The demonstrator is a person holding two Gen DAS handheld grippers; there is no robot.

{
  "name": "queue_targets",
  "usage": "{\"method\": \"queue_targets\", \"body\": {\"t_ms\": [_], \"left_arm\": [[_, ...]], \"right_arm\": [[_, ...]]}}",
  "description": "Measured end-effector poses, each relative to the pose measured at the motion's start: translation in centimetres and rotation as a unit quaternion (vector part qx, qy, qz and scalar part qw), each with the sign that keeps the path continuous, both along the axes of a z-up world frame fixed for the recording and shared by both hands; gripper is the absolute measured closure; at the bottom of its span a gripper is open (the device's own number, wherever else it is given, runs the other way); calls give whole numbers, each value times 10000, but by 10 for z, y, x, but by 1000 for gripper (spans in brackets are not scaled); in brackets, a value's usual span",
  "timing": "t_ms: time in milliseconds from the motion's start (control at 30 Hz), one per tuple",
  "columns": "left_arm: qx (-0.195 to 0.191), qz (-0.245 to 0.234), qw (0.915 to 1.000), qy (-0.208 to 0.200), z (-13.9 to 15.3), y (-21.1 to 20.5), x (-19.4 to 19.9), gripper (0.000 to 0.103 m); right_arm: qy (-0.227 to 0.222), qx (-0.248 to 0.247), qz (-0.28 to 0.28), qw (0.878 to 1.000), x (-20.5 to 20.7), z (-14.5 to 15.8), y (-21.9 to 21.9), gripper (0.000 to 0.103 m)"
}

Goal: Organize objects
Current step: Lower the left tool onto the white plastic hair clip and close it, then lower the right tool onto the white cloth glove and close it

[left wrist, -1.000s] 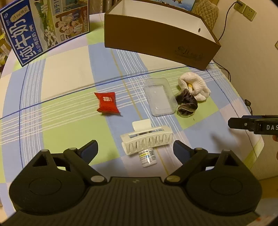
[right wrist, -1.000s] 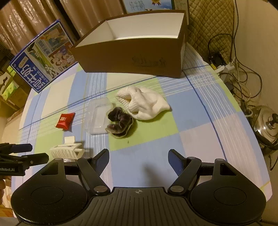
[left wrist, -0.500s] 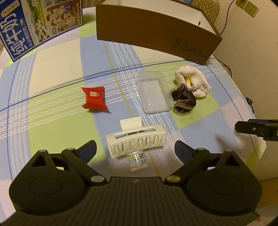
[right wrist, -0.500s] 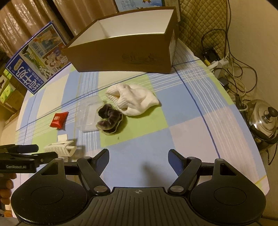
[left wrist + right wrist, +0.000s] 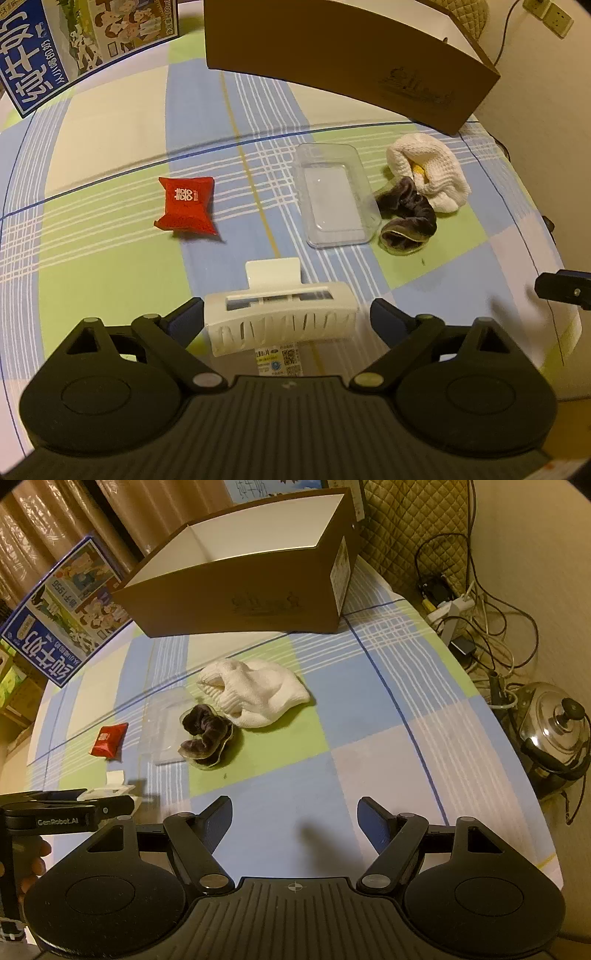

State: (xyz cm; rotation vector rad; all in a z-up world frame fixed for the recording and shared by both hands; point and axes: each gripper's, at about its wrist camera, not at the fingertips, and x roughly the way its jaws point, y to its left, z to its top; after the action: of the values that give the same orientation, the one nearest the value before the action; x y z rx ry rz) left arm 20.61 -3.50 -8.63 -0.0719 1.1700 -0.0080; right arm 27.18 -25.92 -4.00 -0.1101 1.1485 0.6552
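Left tool [image 5: 286, 319] is closing in from a second ago, fingers spread and now straddling the white plastic claw hair clip [image 5: 280, 321] lying on the checked tabletop [image 5: 110, 280], so a grasp looks imminent; right tool [image 5: 295, 818] is hovering, fingers apart, empty.

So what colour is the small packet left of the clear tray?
Red packet with a white emblem, clearest in the left wrist view.

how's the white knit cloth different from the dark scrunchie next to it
The white knit cloth is pale, ribbed and the larger heap; the dark scrunchie is deep brown, glossy and ruffled into a ring. The cloth lies nearer the cardboard box; the scrunchie lies nearer the grippers. Both are soft, lying touching on the checked tablecloth.
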Motion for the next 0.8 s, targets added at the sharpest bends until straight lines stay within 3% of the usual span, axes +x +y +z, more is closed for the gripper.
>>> {"method": "queue_targets", "body": {"t_ms": [67,300,667,800], "left_arm": [[31,-5,10000,-19,-1,0,1,20],[57,1,9999,-132,1,2,0,20],[154,346,9975,-589,39,27,-3,20],[184,568,9957,-706,50,41,-1,20]], "right_arm": [[7,6,17,10000,3,-1,0,31],[1,152,160,9998,15,-7,7,31],[-431,552,612,9957,39,-7,43,31],[-654,531,910,9923,46,-8,63,47]]}}
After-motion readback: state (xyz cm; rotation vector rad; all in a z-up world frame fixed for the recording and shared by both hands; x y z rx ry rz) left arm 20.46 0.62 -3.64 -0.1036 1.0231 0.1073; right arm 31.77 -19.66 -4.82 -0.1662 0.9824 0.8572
